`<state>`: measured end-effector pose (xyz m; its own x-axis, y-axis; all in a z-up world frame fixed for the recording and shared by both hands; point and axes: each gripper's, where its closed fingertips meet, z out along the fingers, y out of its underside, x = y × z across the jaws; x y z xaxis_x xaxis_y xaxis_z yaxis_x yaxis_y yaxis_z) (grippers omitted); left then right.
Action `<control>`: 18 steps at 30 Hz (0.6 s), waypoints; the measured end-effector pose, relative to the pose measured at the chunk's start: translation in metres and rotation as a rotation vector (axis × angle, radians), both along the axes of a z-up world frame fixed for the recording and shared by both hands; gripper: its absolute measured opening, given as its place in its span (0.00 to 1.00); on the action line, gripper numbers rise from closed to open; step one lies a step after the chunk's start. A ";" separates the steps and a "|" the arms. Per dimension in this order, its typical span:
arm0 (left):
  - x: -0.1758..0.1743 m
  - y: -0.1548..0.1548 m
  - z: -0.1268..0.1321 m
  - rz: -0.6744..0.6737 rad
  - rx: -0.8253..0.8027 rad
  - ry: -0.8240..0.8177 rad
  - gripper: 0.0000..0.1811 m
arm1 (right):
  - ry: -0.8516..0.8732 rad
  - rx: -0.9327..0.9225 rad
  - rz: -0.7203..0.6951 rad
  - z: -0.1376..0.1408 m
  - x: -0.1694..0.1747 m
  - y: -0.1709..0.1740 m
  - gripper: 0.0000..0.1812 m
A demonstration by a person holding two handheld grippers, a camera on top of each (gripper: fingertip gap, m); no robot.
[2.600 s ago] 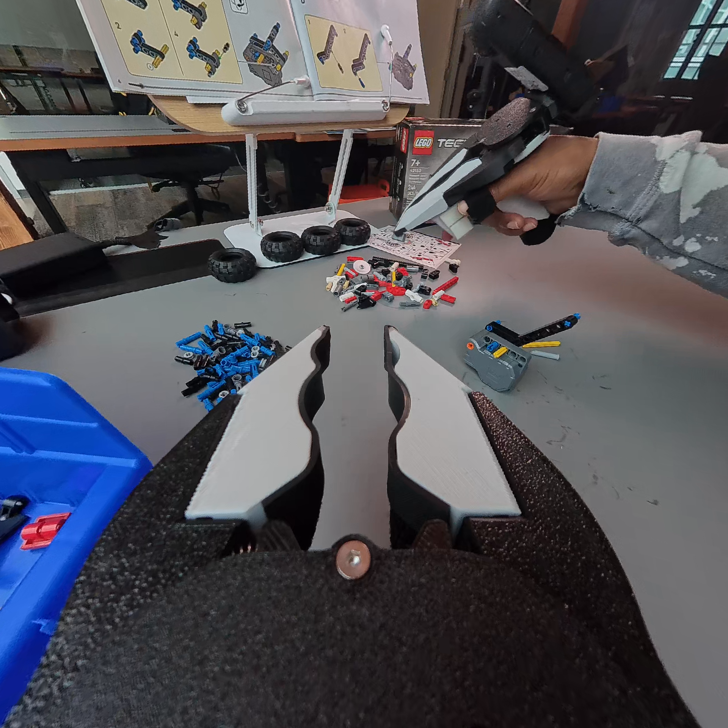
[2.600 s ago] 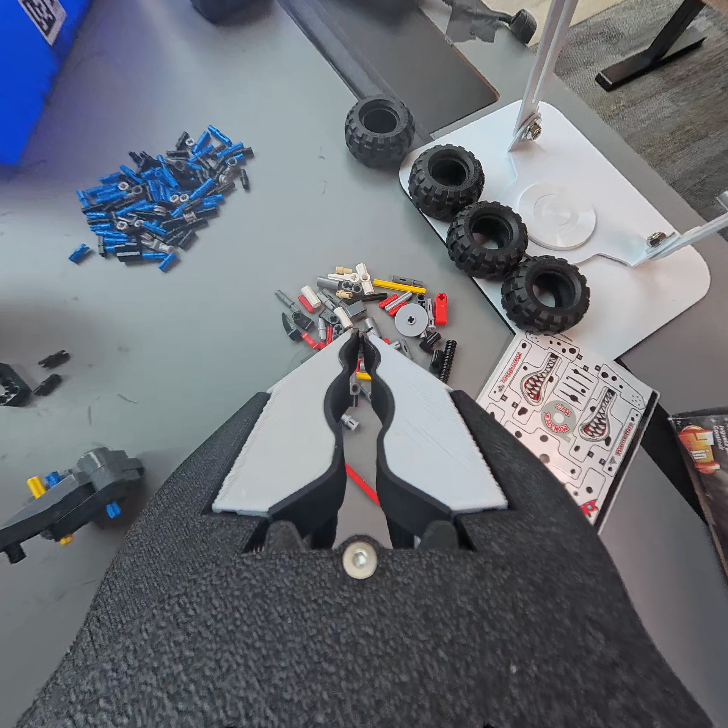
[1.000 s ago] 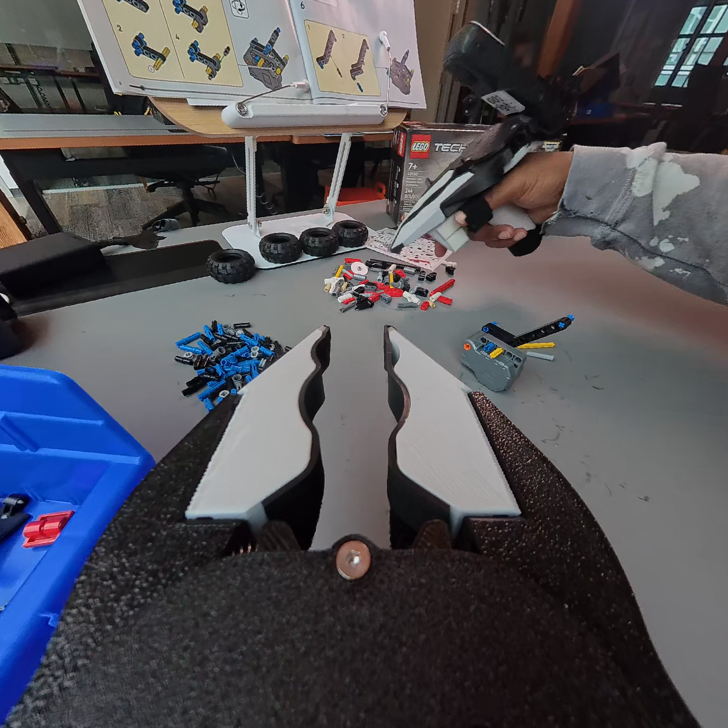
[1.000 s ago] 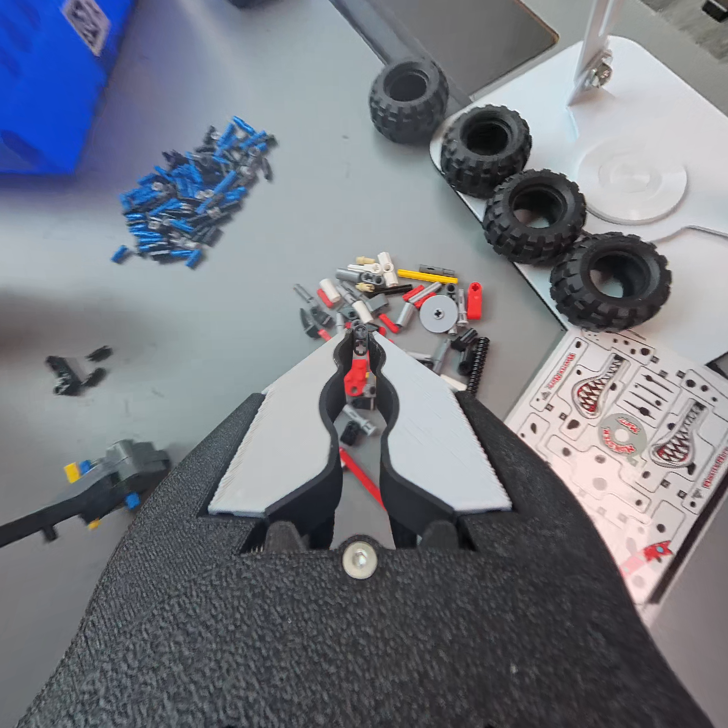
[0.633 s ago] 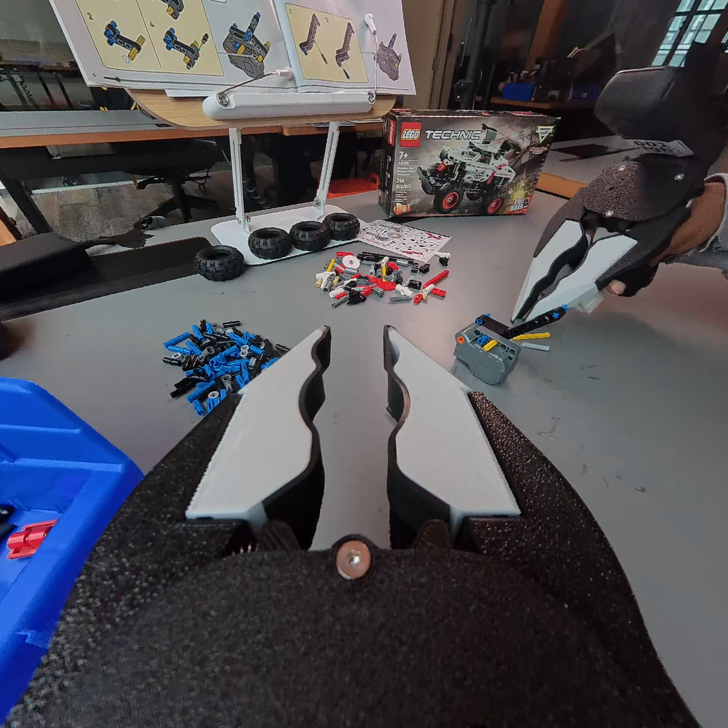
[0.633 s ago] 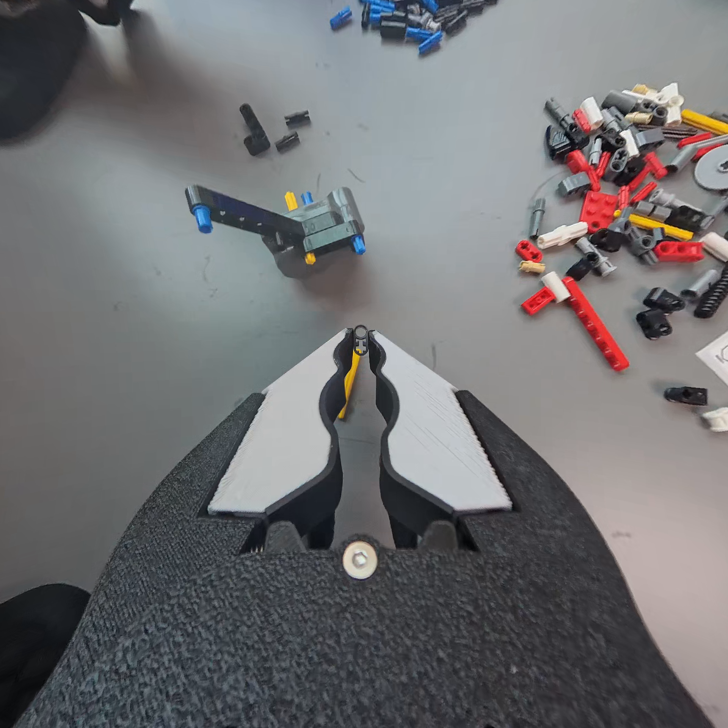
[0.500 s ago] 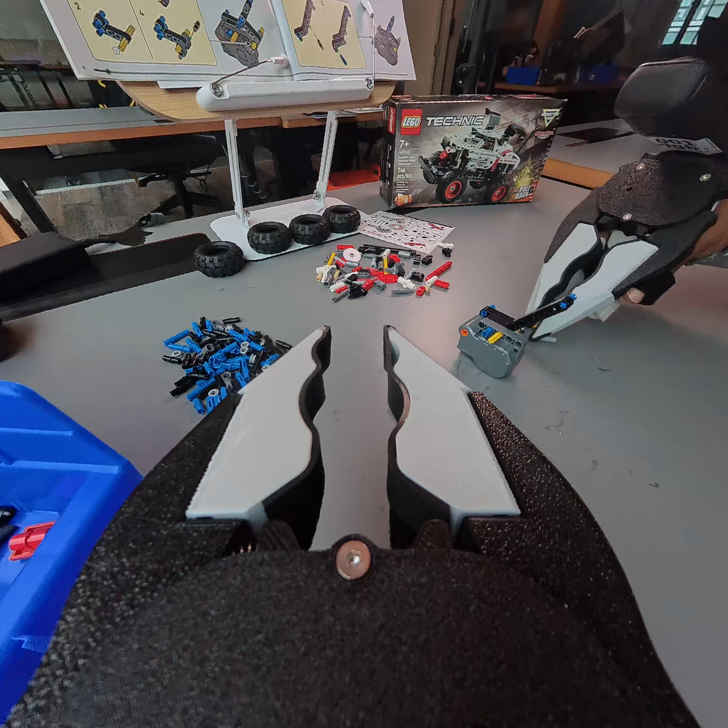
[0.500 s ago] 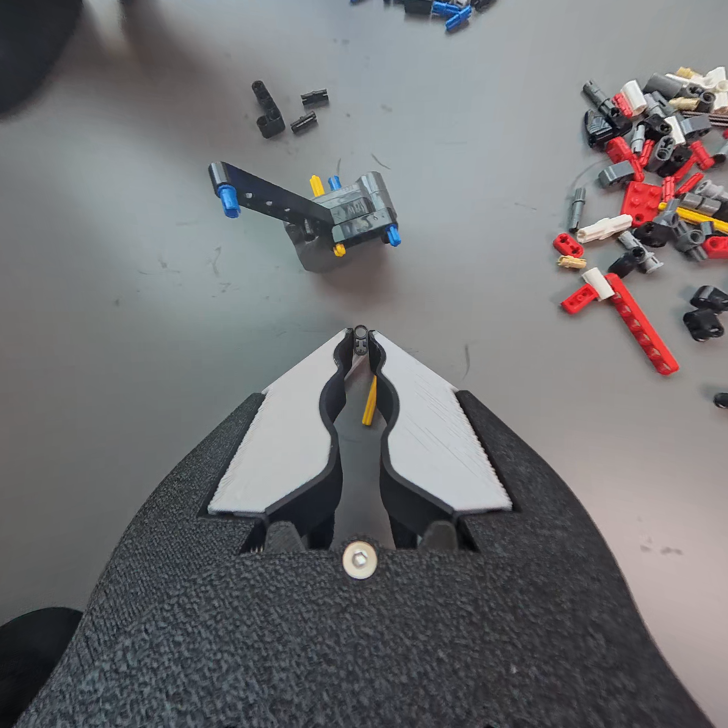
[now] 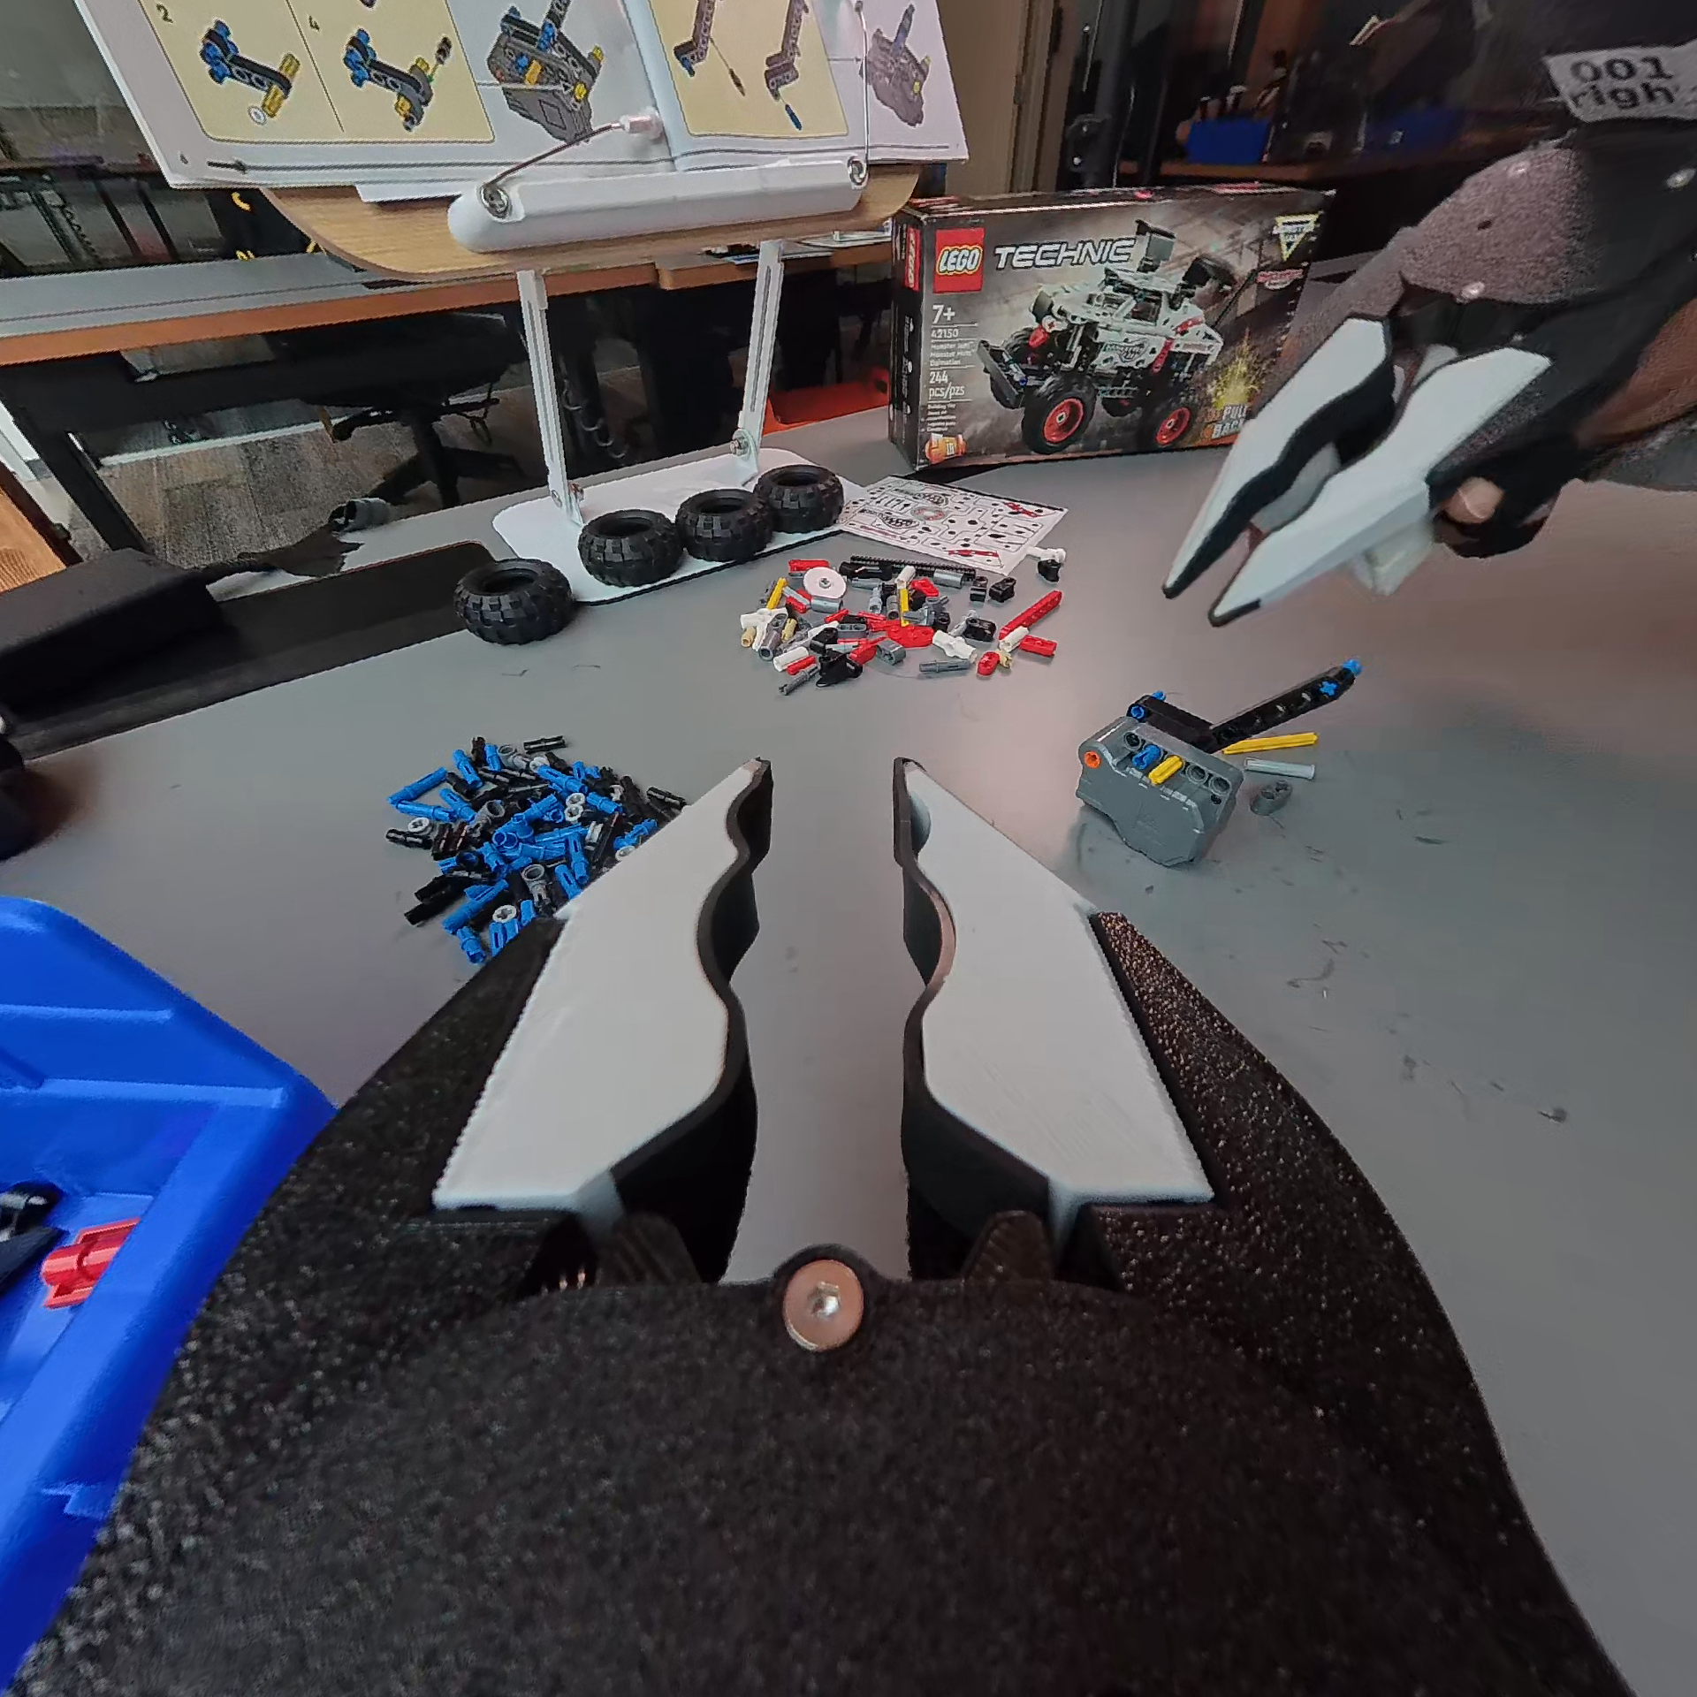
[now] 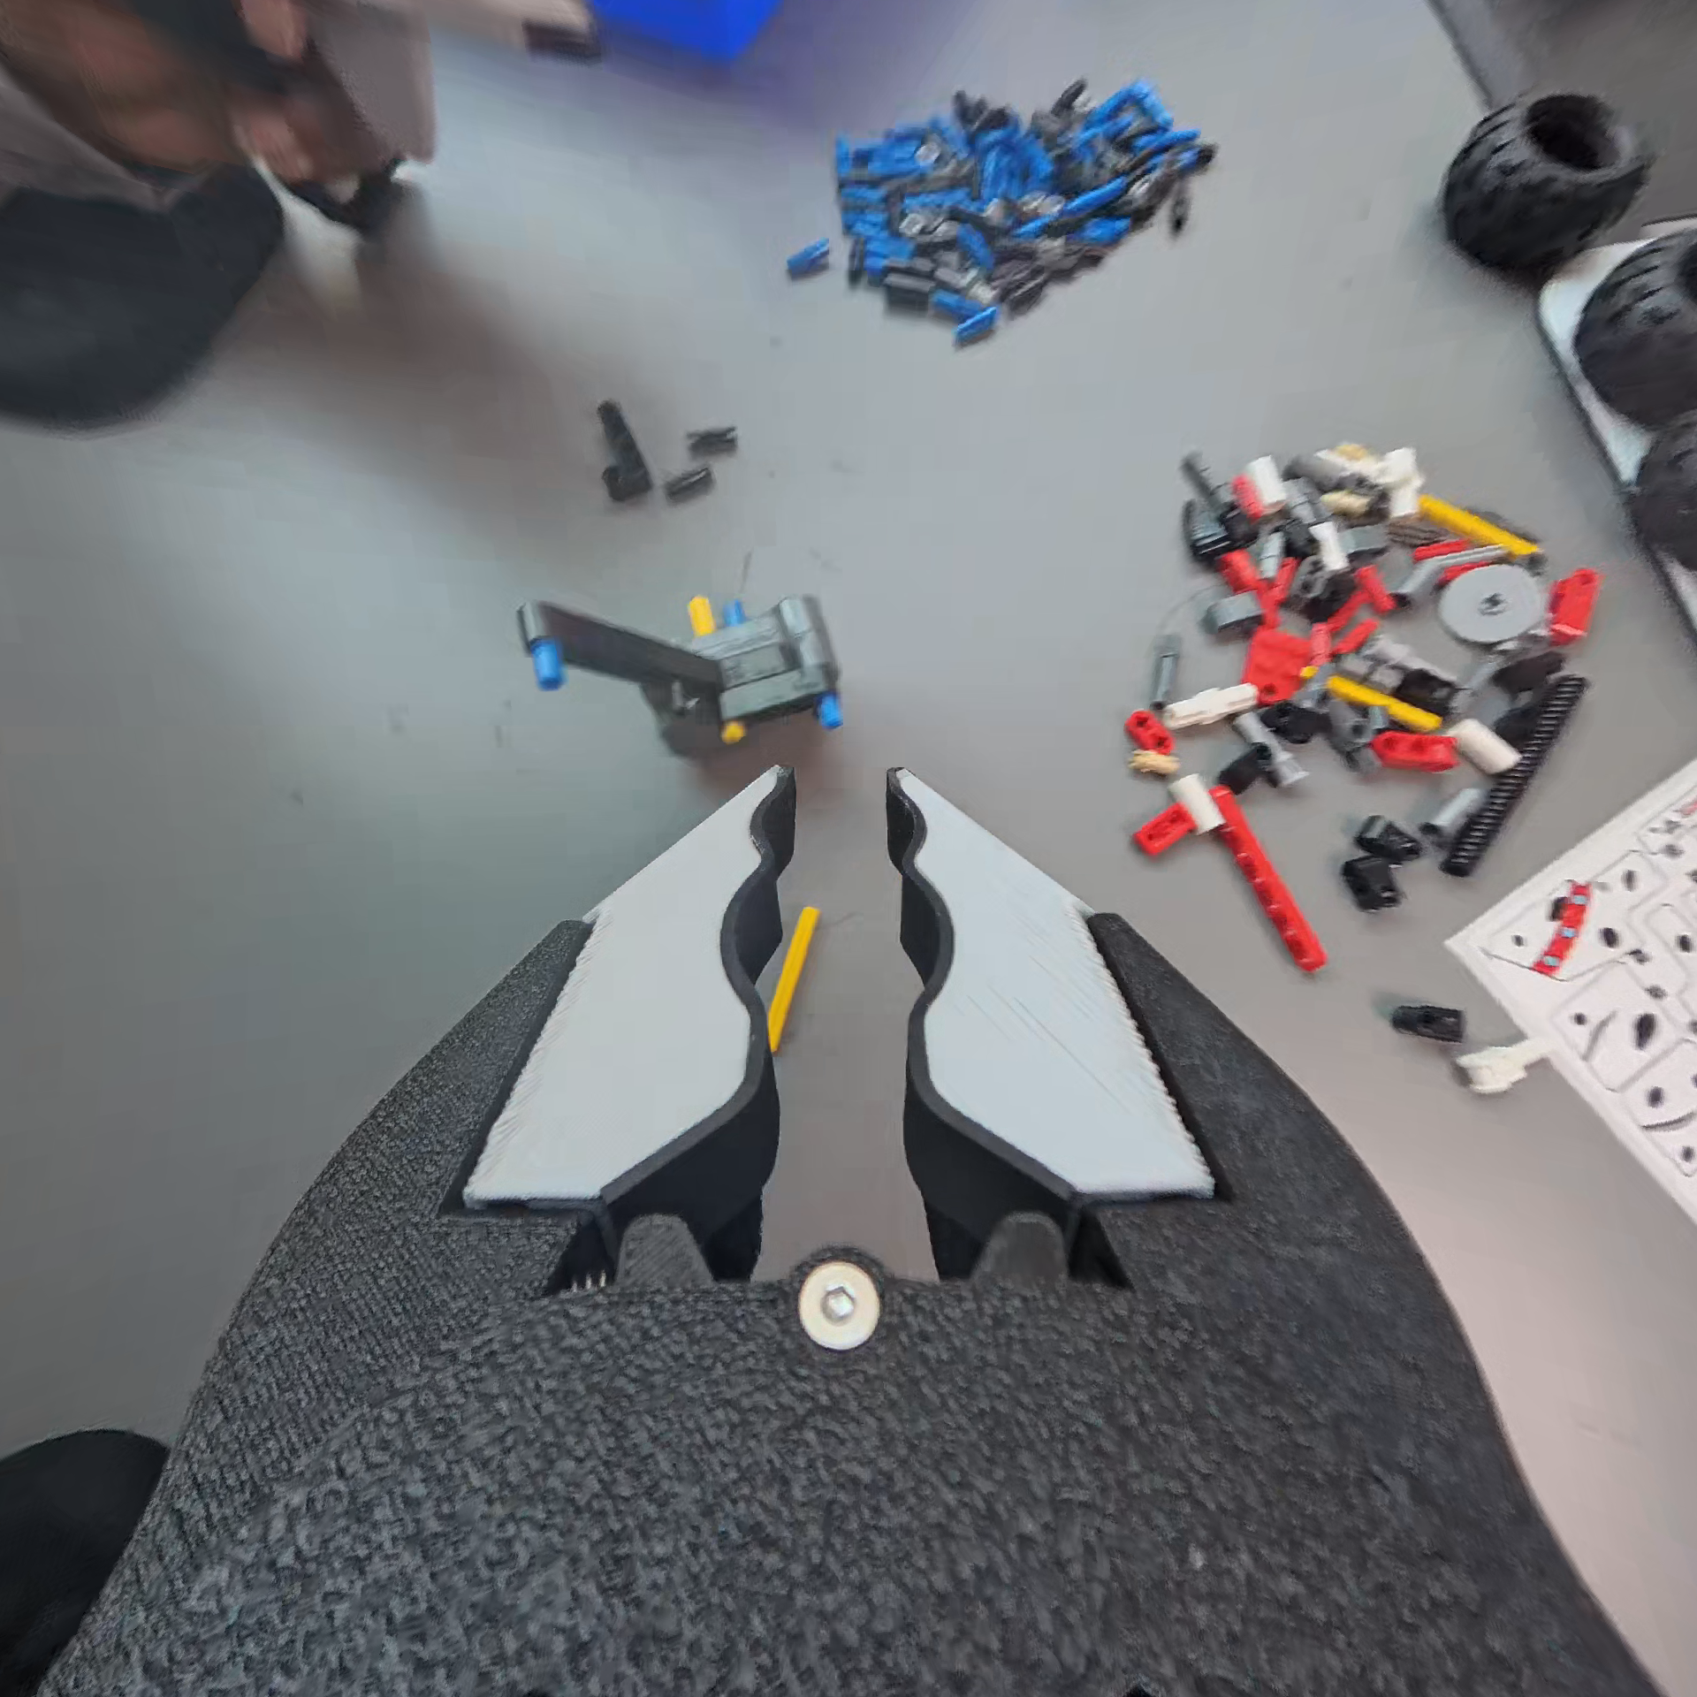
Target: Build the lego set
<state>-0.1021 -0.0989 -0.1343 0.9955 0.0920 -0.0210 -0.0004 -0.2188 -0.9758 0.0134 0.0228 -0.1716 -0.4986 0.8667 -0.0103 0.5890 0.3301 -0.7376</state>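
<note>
A partly built grey assembly [image 9: 1157, 794] with a black beam [image 9: 1286, 702] lies on the grey table [image 9: 1469, 964]; it also shows in the right wrist view [image 10: 753, 670]. A yellow axle [image 9: 1272, 742], a grey pin [image 9: 1281, 769] and a small grey connector [image 9: 1272, 797] lie beside it. My right gripper [image 10: 840, 790] is open and empty, above the table just short of the assembly, with the yellow axle [image 10: 792, 978] below its fingers. It also shows in the left wrist view [image 9: 1194, 606]. My left gripper [image 9: 831, 781] is open and empty, low over the table.
A pile of blue and black pins [image 9: 523, 836], a mixed pile of red, grey and black parts [image 9: 900, 624], several black tyres [image 9: 634, 546], a sticker sheet [image 9: 955, 519], the set's box [image 9: 1102, 321], a booklet on a stand [image 9: 551, 83], a blue bin [image 9: 92, 1102]. Some 20 centimeters of space lies between my two pairs of fingers. The yellow axle [image 9: 1272, 742] lies around 6 centimeters away from my right fingertips.
My right gripper carried a small dark connector from the mixed pile to the assembly, opened and let it go beside the assembly, then rose. My left gripper stayed open and nearly still.
</note>
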 end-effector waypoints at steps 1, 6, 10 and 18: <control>0.000 0.000 0.000 -0.001 -0.001 -0.001 0.15 | 0.033 -0.012 -0.045 0.010 -0.012 0.013 0.10; 0.002 0.002 -0.003 -0.012 -0.012 -0.006 0.15 | 0.054 0.005 -0.204 0.015 -0.081 0.065 0.05; 0.001 0.002 -0.003 -0.015 -0.009 -0.017 0.15 | -0.036 0.039 -0.162 -0.016 -0.118 0.067 0.02; 0.000 0.001 -0.003 -0.026 -0.006 -0.049 0.15 | -0.140 0.145 -0.147 -0.043 -0.138 0.081 0.04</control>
